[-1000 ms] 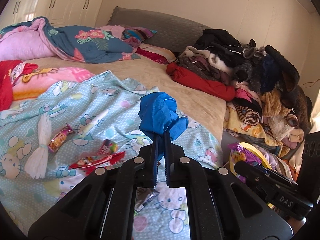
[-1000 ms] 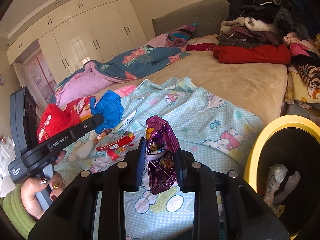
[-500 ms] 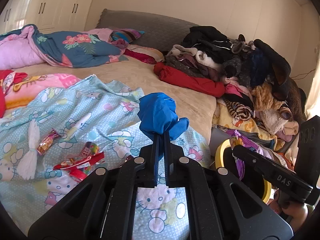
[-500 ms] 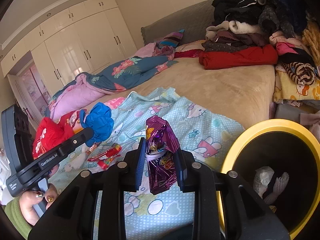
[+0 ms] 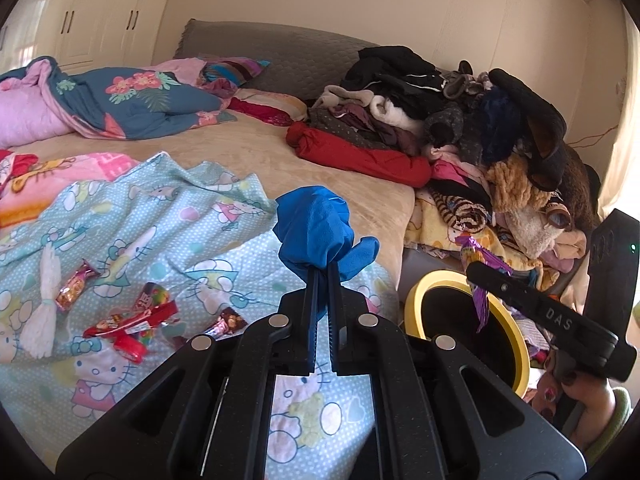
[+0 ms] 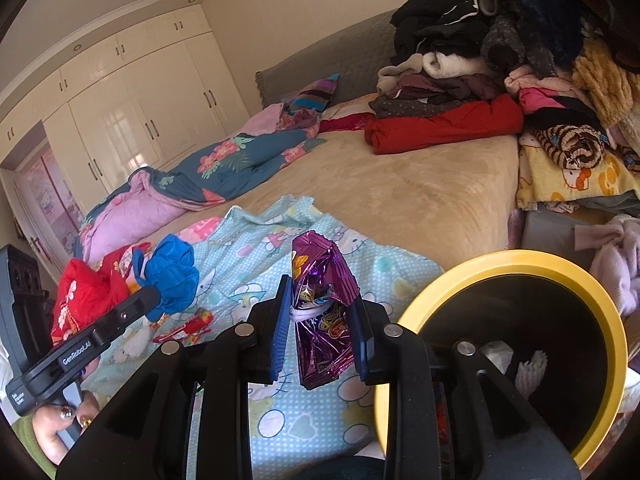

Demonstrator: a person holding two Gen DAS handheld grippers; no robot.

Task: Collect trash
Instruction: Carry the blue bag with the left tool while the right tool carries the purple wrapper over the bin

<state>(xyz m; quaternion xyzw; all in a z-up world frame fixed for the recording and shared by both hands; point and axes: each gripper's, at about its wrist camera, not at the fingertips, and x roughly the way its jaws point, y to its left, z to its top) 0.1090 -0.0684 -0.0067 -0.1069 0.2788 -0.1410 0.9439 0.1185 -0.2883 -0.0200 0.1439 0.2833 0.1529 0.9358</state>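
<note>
My left gripper is shut on a crumpled blue glove and holds it above the Hello Kitty blanket. My right gripper is shut on a purple foil wrapper, just left of the yellow-rimmed black bin. In the left wrist view the right gripper holds the wrapper over the bin's rim. Red candy wrappers and a white tassel lie on the blanket. White trash lies inside the bin.
A tall pile of clothes covers the right side of the bed. A blue floral quilt lies at the back left. The beige bedsheet stretches between them. White wardrobes stand behind.
Both grippers have moved right toward the bin with their loads. The bin now fills more of the right wrist view and sits closer in the left wrist view.
</note>
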